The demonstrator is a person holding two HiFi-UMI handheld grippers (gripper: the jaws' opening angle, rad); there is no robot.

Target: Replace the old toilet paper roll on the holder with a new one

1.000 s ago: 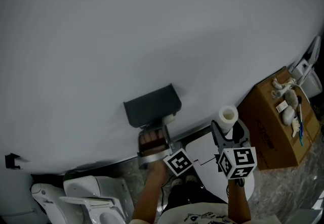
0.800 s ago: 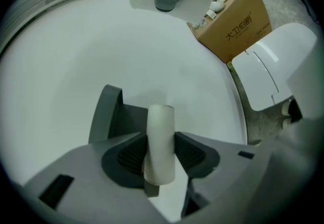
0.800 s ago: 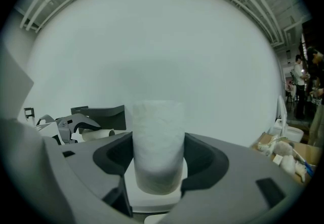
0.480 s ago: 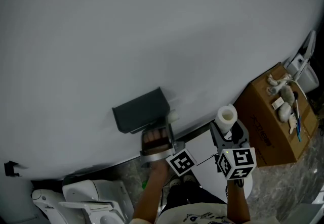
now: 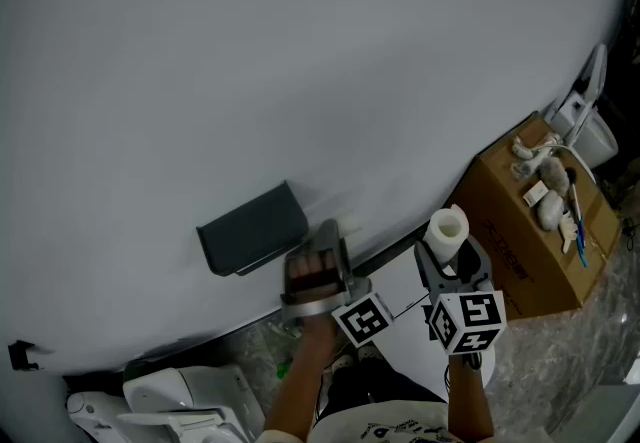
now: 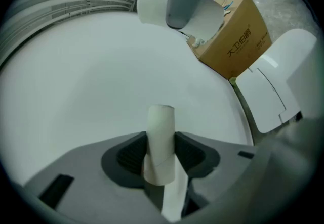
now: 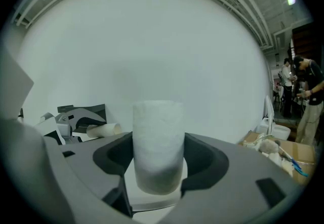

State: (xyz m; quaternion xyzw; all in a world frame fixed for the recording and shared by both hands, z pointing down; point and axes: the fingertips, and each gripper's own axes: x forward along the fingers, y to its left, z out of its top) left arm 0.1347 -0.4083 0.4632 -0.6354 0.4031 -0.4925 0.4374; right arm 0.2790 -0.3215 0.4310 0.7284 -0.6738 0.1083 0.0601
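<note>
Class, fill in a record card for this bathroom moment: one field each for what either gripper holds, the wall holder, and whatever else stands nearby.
left gripper: shut on the old tube, which is nearly bare, with a tail of paper hanging below
right gripper: shut on the new roll, which is full and stands upright
holder: dark grey, on the white wall, to the left of the left gripper in the head view
cardboard box: on the floor at right, with small items on top
toilet: white, at lower left
</note>
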